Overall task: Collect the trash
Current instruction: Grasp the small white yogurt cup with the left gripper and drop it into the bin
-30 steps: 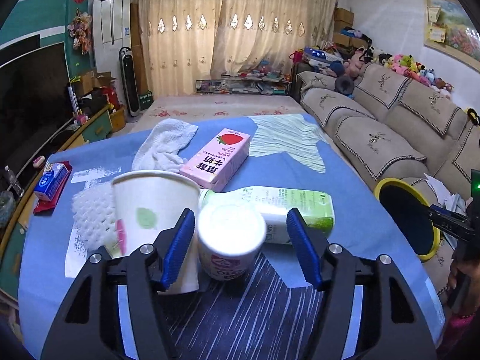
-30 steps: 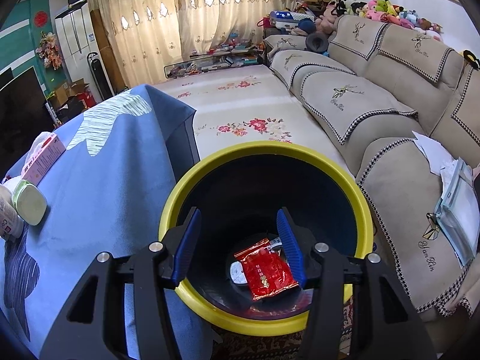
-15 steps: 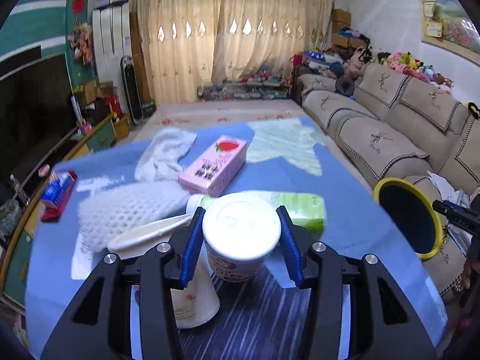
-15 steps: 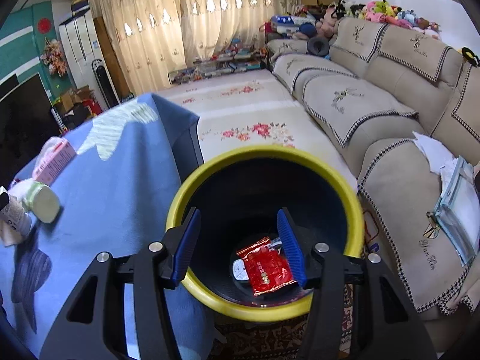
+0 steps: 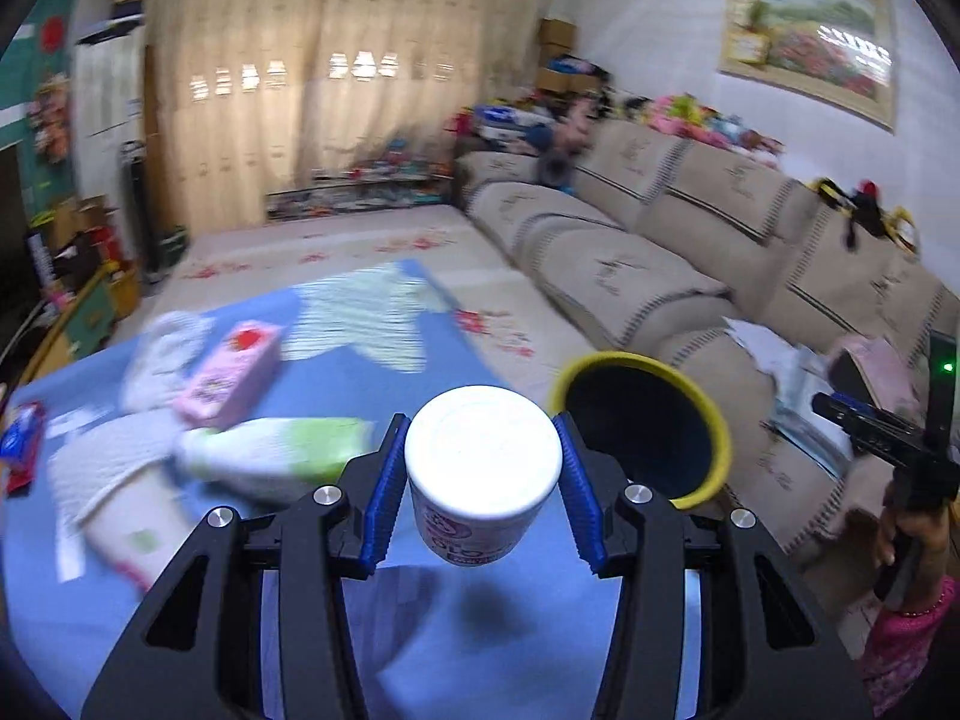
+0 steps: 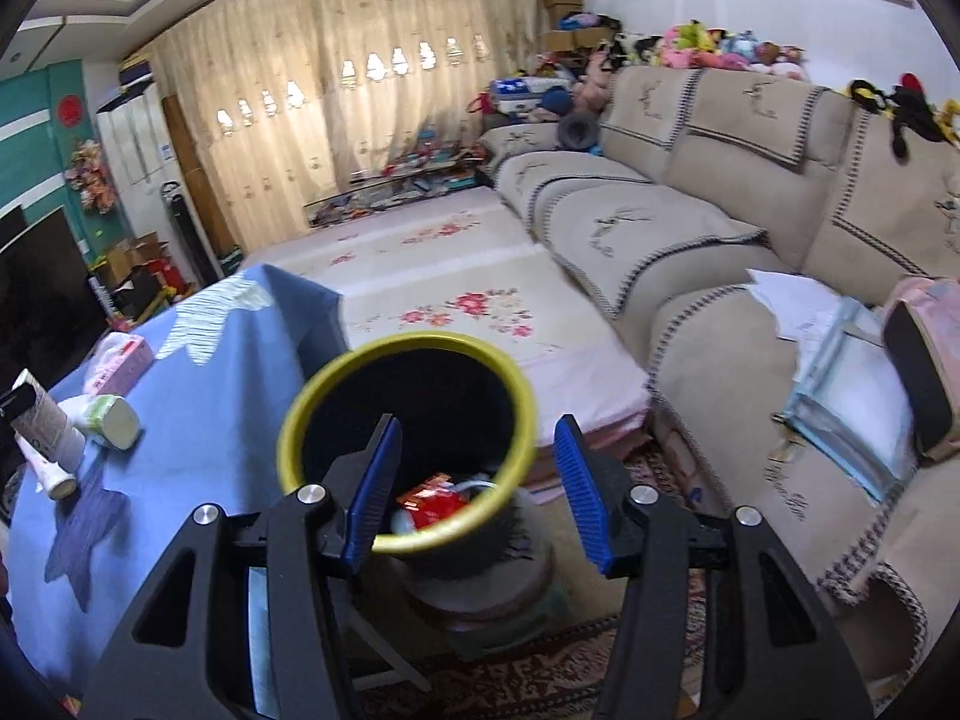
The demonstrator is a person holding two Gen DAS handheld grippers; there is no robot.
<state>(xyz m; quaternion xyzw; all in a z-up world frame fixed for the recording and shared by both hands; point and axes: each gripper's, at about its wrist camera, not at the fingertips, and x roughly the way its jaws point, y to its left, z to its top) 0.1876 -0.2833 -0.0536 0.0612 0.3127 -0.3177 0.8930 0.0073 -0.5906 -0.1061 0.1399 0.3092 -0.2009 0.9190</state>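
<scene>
My left gripper (image 5: 480,480) is shut on a small yogurt cup (image 5: 483,456) with a white lid and holds it above the blue tablecloth (image 5: 480,648), where its shadow falls. Right of the cup stands the black bin with a yellow rim (image 5: 708,438). My right gripper (image 6: 477,426) is open and empty, raised over that bin (image 6: 408,342). A red wrapper (image 6: 432,504) lies inside the bin. A green-and-white bottle (image 5: 270,450), a pink carton (image 5: 231,372) and a tipped paper cup (image 5: 138,528) remain on the table.
A white cloth (image 5: 162,342) and white foam netting (image 5: 96,468) lie at the table's left. A beige sofa (image 6: 750,252) with papers (image 6: 852,384) runs along the right. A person's hand (image 5: 912,534) shows at the far right. Flowered floor (image 6: 456,276) lies beyond the bin.
The left gripper closed on the yogurt cup, lifted it off the table and swung right towards the bin. The paper cup tipped over. The right gripper rose and drew back from the bin.
</scene>
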